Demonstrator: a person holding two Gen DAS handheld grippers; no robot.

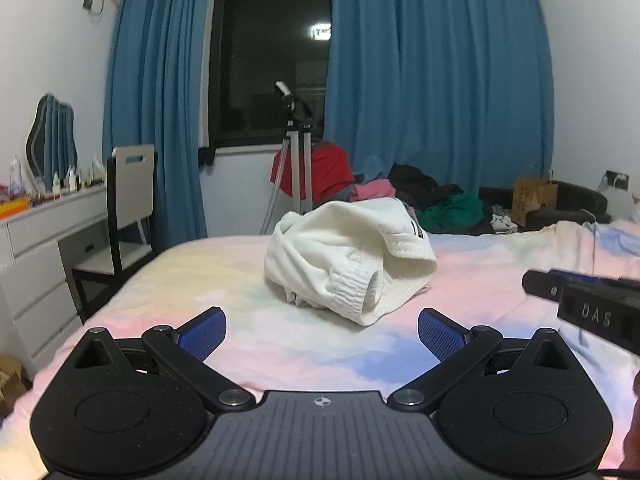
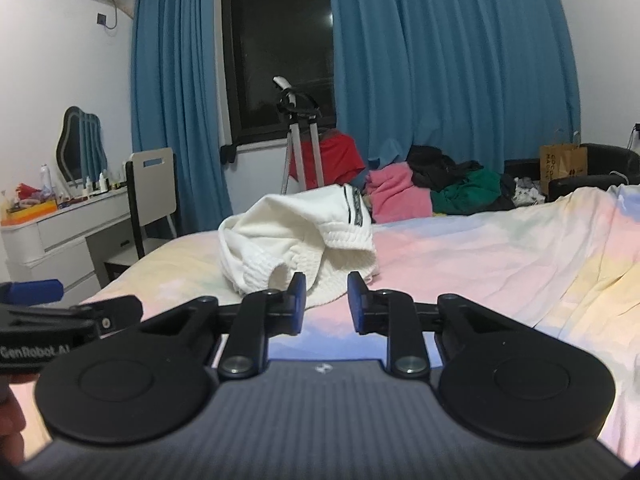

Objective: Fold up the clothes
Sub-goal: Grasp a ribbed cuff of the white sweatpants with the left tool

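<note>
Here, two empty grippers hover over a pastel bed, a crumpled white garment ahead of them.

Nearest, the left gripper [image 1: 322, 330] has its blue-padded fingers [image 1: 202, 332] spread wide, nothing between them; the right gripper [image 2: 327, 302] has its jaws nearly together with a narrow gap, holding nothing. Beyond both, the white garment [image 1: 348, 260] lies bunched on the bedsheet [image 1: 200, 280], a ribbed cuff facing the cameras. Farther back stand a tripod [image 1: 298, 160], a pile of clothes [image 2: 440, 188], a chair [image 1: 128, 200] and blue curtains [image 1: 440, 80].
</note>
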